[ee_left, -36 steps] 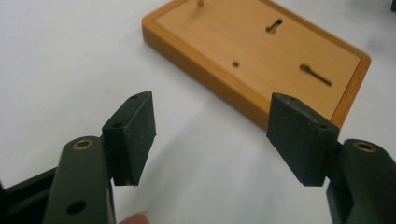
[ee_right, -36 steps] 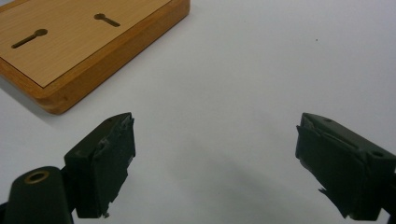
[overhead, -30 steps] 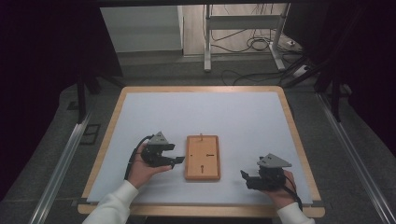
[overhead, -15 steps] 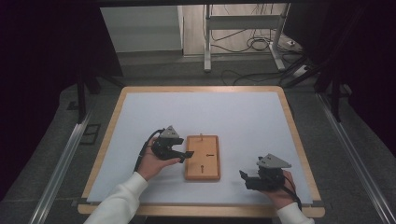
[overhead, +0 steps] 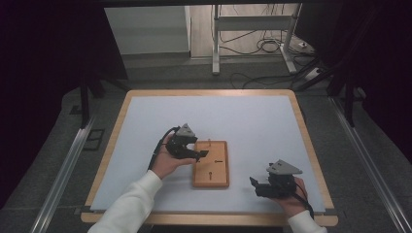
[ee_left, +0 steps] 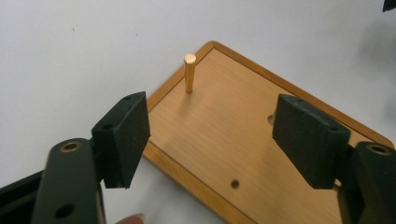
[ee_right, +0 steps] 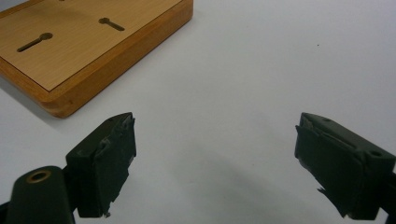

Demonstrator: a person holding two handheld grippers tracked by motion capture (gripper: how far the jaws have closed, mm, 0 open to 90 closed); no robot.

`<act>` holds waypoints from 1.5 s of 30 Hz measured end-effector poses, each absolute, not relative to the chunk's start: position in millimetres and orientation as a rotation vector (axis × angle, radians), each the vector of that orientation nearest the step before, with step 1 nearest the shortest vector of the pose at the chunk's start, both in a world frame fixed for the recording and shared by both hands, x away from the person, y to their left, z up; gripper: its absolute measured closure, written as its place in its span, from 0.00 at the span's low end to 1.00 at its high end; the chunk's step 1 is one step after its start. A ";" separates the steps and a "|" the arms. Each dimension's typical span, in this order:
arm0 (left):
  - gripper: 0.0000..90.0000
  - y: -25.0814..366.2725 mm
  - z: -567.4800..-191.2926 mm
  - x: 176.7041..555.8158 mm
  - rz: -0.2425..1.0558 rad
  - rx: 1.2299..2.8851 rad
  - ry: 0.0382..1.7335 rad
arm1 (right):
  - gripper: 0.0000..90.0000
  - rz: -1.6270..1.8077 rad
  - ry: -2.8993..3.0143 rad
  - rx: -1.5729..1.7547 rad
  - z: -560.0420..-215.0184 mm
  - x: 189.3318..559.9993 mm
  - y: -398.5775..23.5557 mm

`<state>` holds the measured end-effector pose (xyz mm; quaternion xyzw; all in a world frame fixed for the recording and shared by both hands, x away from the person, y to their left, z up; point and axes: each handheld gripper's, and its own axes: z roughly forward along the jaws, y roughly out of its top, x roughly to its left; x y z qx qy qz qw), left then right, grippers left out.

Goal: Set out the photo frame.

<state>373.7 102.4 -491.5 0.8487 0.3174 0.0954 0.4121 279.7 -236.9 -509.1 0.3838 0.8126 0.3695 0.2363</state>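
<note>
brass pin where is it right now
The brass pin stands upright in the wooden board, near its far left corner, just ahead of the open left gripper.

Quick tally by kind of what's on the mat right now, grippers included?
Wooden board: 1
Brass peg, upright in the board: 1
Grippers: 2, left gripper and right gripper, both open
Total: 4

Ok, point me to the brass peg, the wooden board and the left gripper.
brass peg (ee_left: 189, 72), left gripper view, middle of its upright shaft.
wooden board (overhead: 212, 175), high view, bare top face between the slots.
left gripper (overhead: 201, 154), high view, between the tips of its open jaws.
</note>
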 end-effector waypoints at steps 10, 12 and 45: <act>0.29 93.3 -499.7 391.8 0.223 2.154 0.765 | 0.14 1.015 2.224 1.053 -509.0 279.5 -236.9; 0.30 90.3 -502.6 394.2 0.221 2.156 0.767 | 0.14 1.013 2.227 1.051 -509.4 279.4 -236.4; 0.85 76.8 -520.3 413.7 0.204 2.120 0.725 | 0.15 1.006 2.224 1.030 -509.6 279.3 -236.3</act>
